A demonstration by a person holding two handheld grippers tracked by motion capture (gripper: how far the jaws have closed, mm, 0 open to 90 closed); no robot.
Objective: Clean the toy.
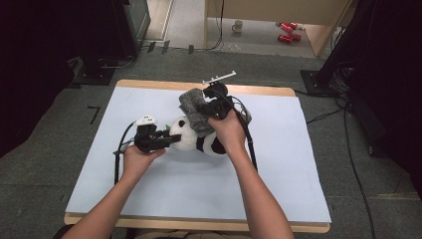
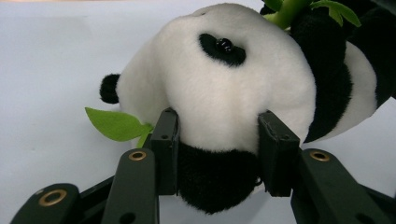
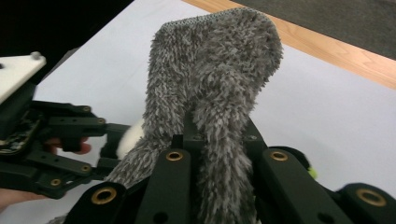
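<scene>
A black-and-white plush panda (image 1: 198, 138) with green felt leaves lies on the pale sheet near the table's middle. My left gripper (image 1: 171, 140) is shut on the panda's head (image 2: 219, 93), its pads pressed into the plush on both sides. A grey fuzzy cloth (image 1: 195, 110) drapes over the panda's body. My right gripper (image 1: 211, 107) is shut on a fold of that cloth (image 3: 215, 88), which rises between the jaws. The left gripper (image 3: 112, 140) also shows at the left of the right gripper view, with the panda's white fur behind it.
The pale sheet (image 1: 149, 199) covers a wooden table (image 1: 278, 90) whose edge shows at the back. Black cables (image 1: 358, 164) trail over the grey floor at the right. A mug (image 1: 238, 26) and red objects (image 1: 287, 31) lie far back.
</scene>
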